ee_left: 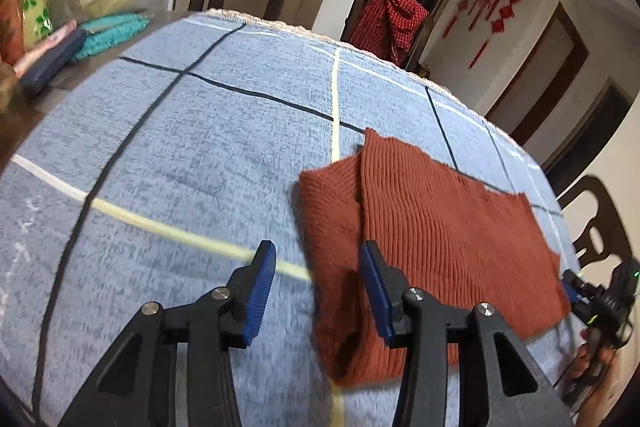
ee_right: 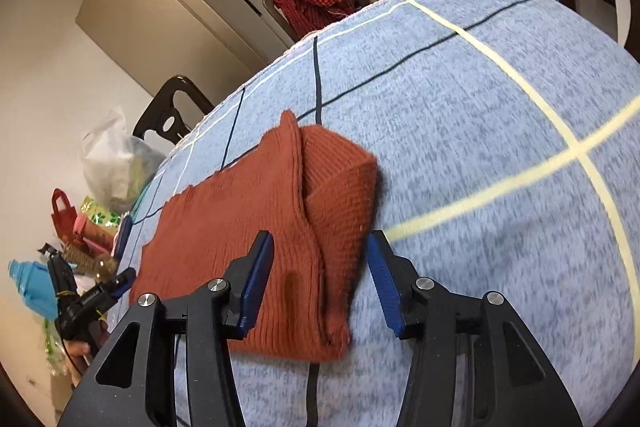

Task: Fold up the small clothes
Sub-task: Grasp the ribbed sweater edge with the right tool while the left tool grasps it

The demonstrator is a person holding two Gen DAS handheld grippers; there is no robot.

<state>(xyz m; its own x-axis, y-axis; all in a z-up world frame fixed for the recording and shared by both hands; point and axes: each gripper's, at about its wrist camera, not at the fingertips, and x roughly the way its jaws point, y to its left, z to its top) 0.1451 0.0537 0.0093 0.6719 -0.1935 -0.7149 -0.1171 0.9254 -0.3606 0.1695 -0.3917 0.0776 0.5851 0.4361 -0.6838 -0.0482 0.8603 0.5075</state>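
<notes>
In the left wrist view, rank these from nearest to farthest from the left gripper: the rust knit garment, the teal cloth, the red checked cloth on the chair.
From the left gripper:
1. Rust knit garment, right beside its fingers.
2. Teal cloth, far left.
3. Red checked cloth, on the chair beyond the table.

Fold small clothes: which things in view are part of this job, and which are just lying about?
Part of the job:
rust knit garment
blue checked cloth under it
left tongs, open
right tongs, open

Lying about:
red checked cloth on a chair
plastic bag
teal item
</notes>
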